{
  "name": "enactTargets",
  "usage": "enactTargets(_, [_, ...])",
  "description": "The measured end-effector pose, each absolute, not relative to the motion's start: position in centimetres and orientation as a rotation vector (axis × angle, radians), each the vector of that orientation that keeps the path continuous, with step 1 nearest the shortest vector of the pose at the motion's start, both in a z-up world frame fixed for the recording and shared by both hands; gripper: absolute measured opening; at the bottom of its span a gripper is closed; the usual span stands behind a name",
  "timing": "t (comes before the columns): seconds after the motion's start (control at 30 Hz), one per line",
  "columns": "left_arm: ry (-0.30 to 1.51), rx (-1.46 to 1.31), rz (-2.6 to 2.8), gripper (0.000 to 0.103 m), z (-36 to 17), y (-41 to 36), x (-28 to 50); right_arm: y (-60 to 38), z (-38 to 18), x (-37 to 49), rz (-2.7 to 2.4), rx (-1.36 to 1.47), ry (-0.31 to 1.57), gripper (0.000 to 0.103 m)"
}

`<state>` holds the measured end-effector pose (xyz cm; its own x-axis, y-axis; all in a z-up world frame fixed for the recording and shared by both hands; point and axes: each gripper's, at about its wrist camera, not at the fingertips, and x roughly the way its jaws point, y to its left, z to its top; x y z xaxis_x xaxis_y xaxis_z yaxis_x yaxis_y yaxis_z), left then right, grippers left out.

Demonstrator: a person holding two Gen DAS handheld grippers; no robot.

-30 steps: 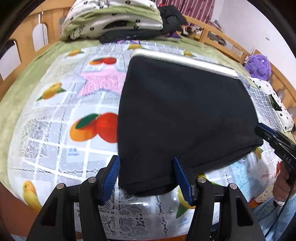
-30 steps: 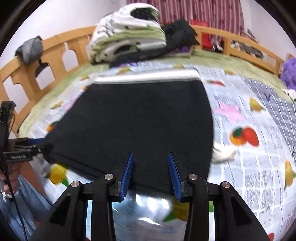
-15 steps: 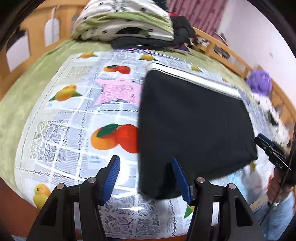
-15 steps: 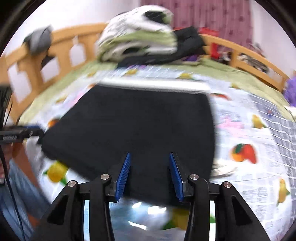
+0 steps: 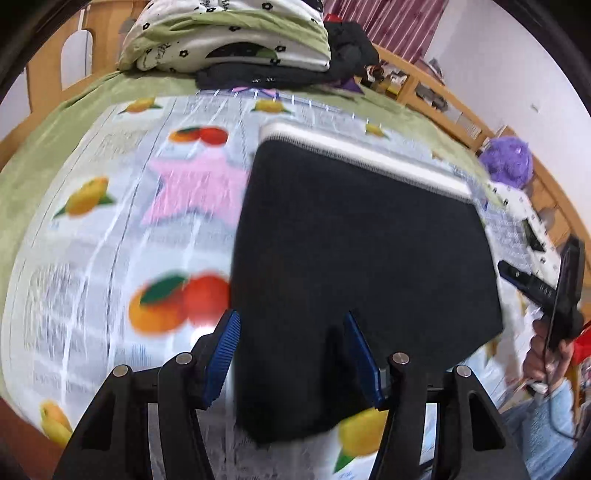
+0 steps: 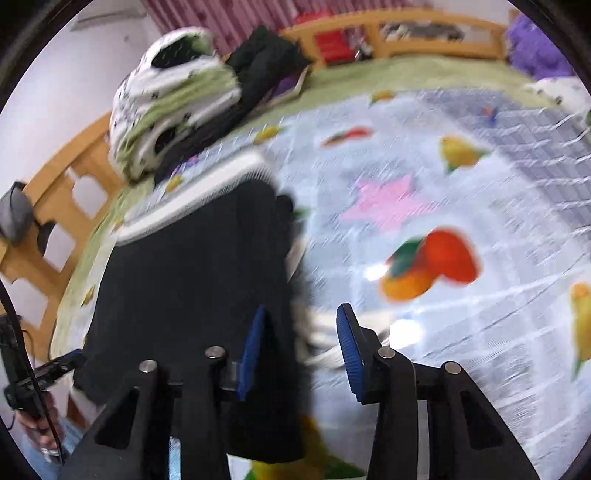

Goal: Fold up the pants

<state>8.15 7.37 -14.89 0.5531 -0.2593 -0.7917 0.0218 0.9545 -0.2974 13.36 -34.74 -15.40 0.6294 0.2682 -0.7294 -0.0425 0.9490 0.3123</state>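
pants: the black pants (image 5: 362, 236) lie flat on the fruit-print cover (image 5: 110, 229) of the bed, already folded into a compact dark slab with the white waistband (image 5: 365, 158) at the far edge
done: the legs appear to be doubled over, since no loose leg trails out; edges look fairly square
left: probably one more fold, near edge toward the waistband, or a final smoothing; blur hides small wrinkles
left tool: the left tool (image 5: 291, 354) hangs over the near left corner of the pants, blue pads apart, clamped on nothing
right tool: the right tool (image 6: 299, 350) sits at the right edge of the pants, its jaws have just closed a little yet stand apart, cloth beneath them, not pinched
far end: a bedding pile (image 5: 229, 33) sits well apart from the pants
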Motion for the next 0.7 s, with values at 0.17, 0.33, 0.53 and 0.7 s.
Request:
enactTargets(0.17, [1.0,-0.303,-0.112,0.056,-14.7,8.2,12.9,-34.0,-13.5,17.3,0.205,0.245,0.874,0.041])
enactTargets(0.33, [1.048,-0.391,-0.143,0.054,-17.8,8.9,13.5,-32.5,-15.5,21.2,0.266,0.238,0.933,0.04])
enactTargets(0.53, [1.01,-0.436,-0.276,0.03,-18.7,5.9,15.1,-32.6,-16.8,21.5,0.374,0.351,0.955,0.021])
enactTargets(0.7, [1.053,-0.445,-0.218,0.051,-18.4,7.9,13.7,-33.5,-16.9,20.7,0.389,0.364,0.945,0.032])
